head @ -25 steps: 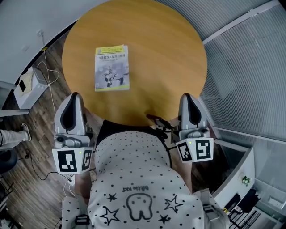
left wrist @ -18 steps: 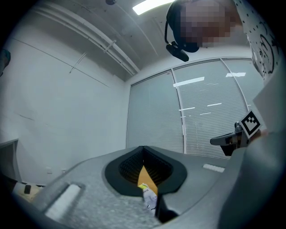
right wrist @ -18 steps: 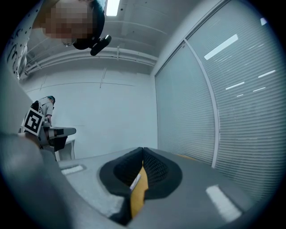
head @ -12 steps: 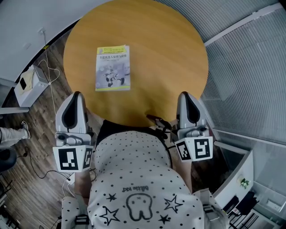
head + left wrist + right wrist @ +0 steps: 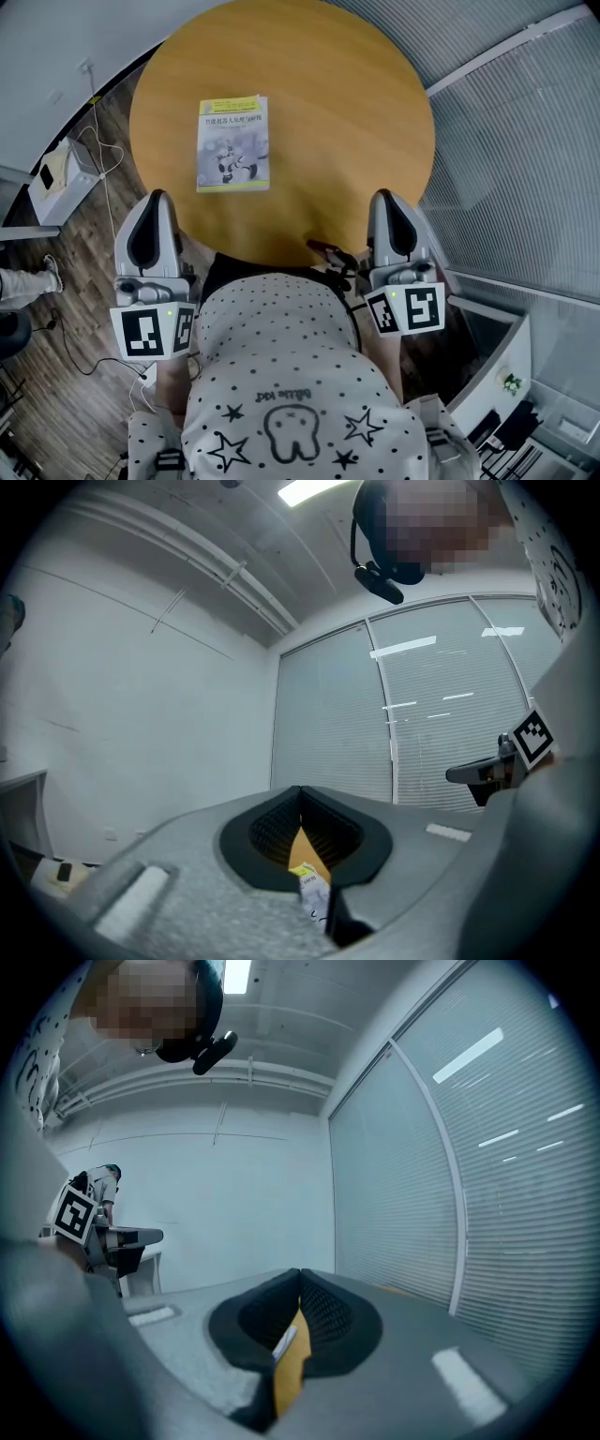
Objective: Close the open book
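Note:
A book point(image 5: 233, 142) with a pale blue cover lies closed and flat on the left part of the round wooden table point(image 5: 356, 112). My left gripper point(image 5: 153, 202) hangs at the table's near edge, just below the book, jaws together and empty. My right gripper point(image 5: 386, 202) is held level at the near right edge, jaws also together with nothing between them. In the left gripper view the jaw tips point(image 5: 300, 794) meet, and a sliver of the book point(image 5: 314, 892) shows through the gap below them. The right gripper view shows its tips point(image 5: 300, 1279) touching, with tabletop point(image 5: 291, 1372) behind.
A white box point(image 5: 61, 183) and loose cables point(image 5: 103, 169) lie on the wood floor left of the table. A person's shoe point(image 5: 28, 281) shows at the far left. Blinds on a glass wall point(image 5: 525, 141) run along the right side.

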A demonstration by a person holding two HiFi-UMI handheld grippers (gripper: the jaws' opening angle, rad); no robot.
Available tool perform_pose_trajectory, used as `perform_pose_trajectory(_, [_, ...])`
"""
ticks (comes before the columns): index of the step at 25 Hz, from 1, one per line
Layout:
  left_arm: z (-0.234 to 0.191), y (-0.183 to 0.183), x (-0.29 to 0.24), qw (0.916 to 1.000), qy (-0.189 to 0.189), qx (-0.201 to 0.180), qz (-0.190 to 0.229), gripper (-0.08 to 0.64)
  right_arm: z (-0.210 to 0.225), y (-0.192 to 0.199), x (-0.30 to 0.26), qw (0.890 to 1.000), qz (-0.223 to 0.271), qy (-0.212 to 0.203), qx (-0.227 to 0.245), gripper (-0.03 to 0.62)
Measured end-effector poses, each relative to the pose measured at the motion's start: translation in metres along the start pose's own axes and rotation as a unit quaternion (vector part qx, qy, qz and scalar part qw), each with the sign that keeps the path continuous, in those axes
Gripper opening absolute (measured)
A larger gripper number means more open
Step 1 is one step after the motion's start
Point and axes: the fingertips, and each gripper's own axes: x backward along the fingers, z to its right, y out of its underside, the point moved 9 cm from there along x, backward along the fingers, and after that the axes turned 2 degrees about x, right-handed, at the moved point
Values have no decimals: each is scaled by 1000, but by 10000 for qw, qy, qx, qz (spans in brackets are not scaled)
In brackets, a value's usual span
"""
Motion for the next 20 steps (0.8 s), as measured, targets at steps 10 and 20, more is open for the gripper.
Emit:
perform_pose_trajectory(10, [-1,-3,1,10000,7,46,80,11,-2,-4,2,10000,52,5,27,5])
perform_pose_trajectory(20, [-1,-8,-1,9998,81,59,149,11,-3,-11,4,9998,109,40,142,5])
